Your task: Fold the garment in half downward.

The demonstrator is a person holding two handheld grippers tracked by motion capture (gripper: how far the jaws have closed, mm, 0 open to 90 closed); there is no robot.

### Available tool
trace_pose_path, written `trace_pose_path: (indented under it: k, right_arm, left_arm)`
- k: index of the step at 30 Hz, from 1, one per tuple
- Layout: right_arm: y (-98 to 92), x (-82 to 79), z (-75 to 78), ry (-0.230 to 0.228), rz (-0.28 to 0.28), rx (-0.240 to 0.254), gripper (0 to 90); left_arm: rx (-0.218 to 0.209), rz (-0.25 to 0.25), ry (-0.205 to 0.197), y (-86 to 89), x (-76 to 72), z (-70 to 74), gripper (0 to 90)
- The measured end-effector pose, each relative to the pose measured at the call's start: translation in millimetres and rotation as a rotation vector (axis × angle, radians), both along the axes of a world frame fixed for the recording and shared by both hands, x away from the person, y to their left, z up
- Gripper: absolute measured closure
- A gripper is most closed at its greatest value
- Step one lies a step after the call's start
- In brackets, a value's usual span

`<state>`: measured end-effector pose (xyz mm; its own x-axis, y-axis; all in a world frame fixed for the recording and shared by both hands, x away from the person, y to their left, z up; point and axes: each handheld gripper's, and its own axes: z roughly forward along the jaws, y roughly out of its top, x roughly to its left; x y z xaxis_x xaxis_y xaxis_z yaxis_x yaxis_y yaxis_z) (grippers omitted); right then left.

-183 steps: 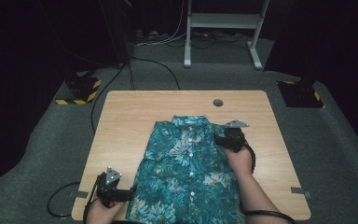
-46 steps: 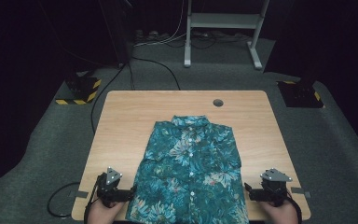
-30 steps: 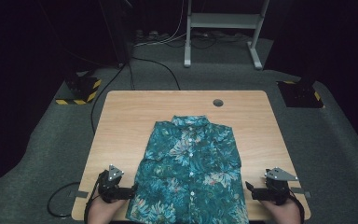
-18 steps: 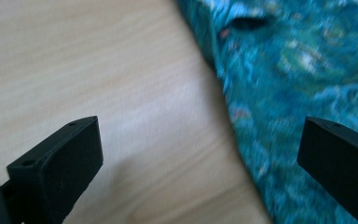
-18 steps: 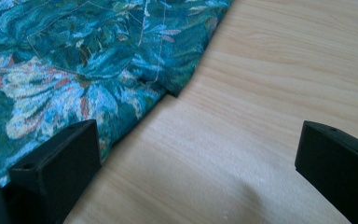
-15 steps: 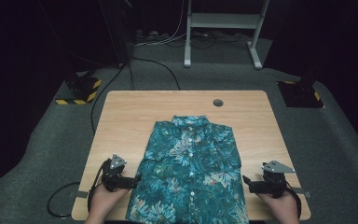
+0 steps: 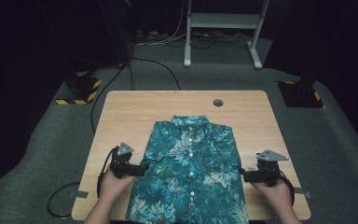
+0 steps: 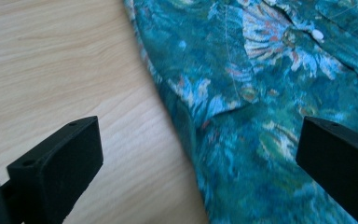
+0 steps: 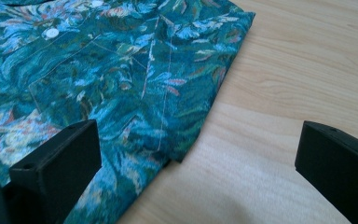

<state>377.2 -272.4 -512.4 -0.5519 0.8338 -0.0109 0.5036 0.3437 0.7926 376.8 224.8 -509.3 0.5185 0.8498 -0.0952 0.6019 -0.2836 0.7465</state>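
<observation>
two open grippers flank the teal floral-print button-up shirt (image 7: 191, 172), lying flat mid-table with its hem at the near edge. left gripper (image 7: 142, 167) and right gripper (image 7: 240, 173) have jaws spread wide, holding nothing. thin woven cotton by the look: light, limp, likely to sag and drag on the pale wood-grain tabletop (image 7: 168, 105). best pinch: the doubled side folds (image 8: 186, 126), (image 9: 200, 126).

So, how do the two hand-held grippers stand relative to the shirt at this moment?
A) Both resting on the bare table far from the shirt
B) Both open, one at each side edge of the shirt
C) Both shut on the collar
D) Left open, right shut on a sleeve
B: the left hand-held gripper and the right hand-held gripper each have their jaws wide apart, one at each side edge of the shirt.
</observation>
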Motion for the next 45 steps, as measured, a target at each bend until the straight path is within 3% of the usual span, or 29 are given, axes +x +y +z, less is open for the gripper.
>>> trace_pose_path:
  k: [13,23,36,45]
  right_arm:
    - [13.4,32.4,5.9,0.003,0.003,0.026,0.5]
    - [20.9,59.4,2.6,0.015,-0.002,0.034,1.4]
    - [38.8,98.0,-2.5,0.033,-0.012,0.04,3.6]
    - [47.5,124.1,-9.6,0.062,-0.037,-0.003,6.7]
  left_arm:
    - [-0.056,0.012,0.044,-10.0,47.3,-5.9,1.2]
    - [-0.085,0.016,0.049,-17.1,79.2,-8.3,3.5]
    - [-0.093,0.033,0.069,-28.4,116.8,-11.9,4.4]
    - [-0.073,0.061,0.091,-34.5,138.2,-16.0,5.3]
